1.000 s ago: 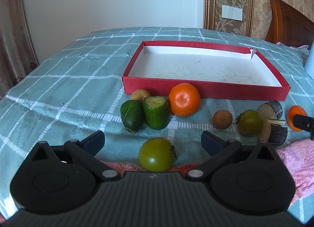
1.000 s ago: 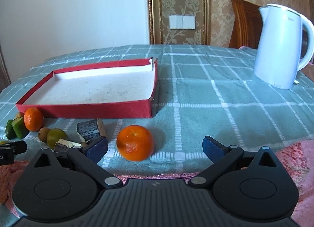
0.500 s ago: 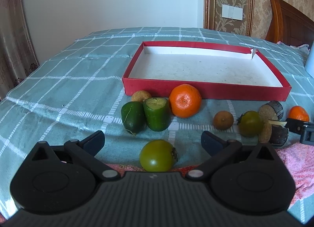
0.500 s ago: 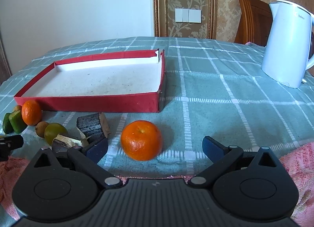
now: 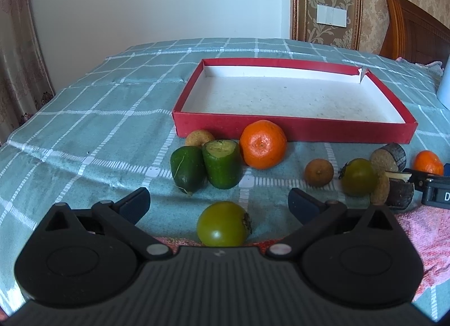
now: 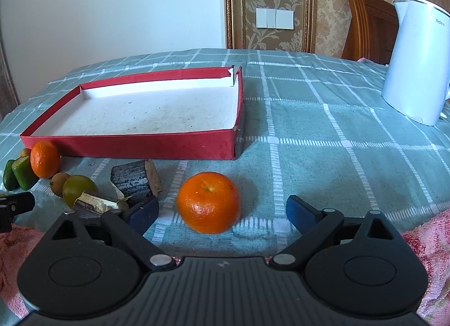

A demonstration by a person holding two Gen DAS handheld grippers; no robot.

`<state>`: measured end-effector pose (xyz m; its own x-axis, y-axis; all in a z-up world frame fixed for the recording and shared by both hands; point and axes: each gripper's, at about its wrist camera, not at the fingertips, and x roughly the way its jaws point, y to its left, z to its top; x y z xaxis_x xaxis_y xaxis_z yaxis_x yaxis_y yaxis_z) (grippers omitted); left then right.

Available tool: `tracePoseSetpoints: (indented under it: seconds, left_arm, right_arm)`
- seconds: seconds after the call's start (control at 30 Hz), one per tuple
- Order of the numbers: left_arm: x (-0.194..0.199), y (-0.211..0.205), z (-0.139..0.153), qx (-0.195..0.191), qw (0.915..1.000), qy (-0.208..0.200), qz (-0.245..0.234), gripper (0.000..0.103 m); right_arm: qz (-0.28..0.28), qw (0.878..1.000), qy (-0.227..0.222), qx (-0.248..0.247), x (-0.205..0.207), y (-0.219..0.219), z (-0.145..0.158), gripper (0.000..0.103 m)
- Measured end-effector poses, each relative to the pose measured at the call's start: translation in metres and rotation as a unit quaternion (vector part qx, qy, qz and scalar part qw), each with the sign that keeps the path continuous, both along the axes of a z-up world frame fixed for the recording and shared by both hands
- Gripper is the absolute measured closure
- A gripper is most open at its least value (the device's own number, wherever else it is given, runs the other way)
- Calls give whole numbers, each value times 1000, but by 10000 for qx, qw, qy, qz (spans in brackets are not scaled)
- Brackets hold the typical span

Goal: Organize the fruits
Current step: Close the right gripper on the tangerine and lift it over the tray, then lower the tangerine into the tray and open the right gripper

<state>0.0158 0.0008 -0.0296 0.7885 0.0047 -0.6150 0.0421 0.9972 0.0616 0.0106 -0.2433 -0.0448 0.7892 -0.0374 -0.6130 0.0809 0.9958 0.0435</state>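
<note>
The right gripper (image 6: 222,210) has advanced on the orange (image 6: 209,202); jaws spread, closing, pads clear of it; fruit lies on the worktop (image 6: 323,157) beside the red tray (image 6: 132,147); risk: off-centre closure rolls it away.

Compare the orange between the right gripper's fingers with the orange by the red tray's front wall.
Place: the near orange lies apart from the other fruit on open cloth, just past the tray's corner; the far orange sits close against the tray's front wall, beside a cut green piece.
Gripper: the near orange lies between the closing right gripper fingers, untouched; no gripper is around the far orange.
Shared: both are round, orange, outside the tray.
</note>
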Motion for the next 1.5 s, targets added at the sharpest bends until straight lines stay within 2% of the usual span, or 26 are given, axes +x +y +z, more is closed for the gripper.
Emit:
tracePoseSetpoints:
  seconds: [0.07, 0.17, 0.3, 0.37, 0.4, 0.53, 0.73, 0.9, 1.07, 1.3, 1.5]
  left_arm:
    - [0, 0, 0, -4, 10000, -1, -1, 0]
    - [0, -1, 0, 4, 10000, -4, -5, 0]
    - [0, -2, -1, 4, 10000, -16, -14, 0]
    - [-1, -2, -1, 1, 10000, -27, -16, 0]
    - [-1, -2, -1, 1, 10000, -30, -13, 0]
    - [-3, -1, 0, -8, 10000, -29, -4, 0]
    - [-4, 1, 0, -16, 10000, -47, -12, 0]
    - [-6, 5, -1, -56, 10000, -52, -19, 0]
    - [-8, 10, -1, -78, 9999, -53, -36, 0]
    - [-6, 19, -2, -137, 9999, -30, 48, 0]
    - [-2, 24, -5, -175, 9998, 32, 77, 0]
  right_arm:
    - [13, 10000, 2, -29, 0, 0, 0, 5]
    - [77, 9999, -40, -79, -1, 2, 0, 14]
    - [183, 9997, -132, -134, -1, 4, 3, 49]
    - [232, 9995, -150, -142, -2, 5, 4, 54]
    - [286, 9994, -167, -138, -2, 6, 4, 60]
    - [277, 9991, -228, -206, -4, 8, 3, 60]
    - [184, 9993, -323, 90, -8, -1, 10, 60]
    - [292, 9975, -625, -115, -2, 4, 31, 60]
    - [469, 9947, -839, -360, 32, 17, 43, 60]
    - [615, 9949, -608, -524, 92, 34, 32, 60]
    - [576, 9970, -257, -455, 122, 32, 17, 60]
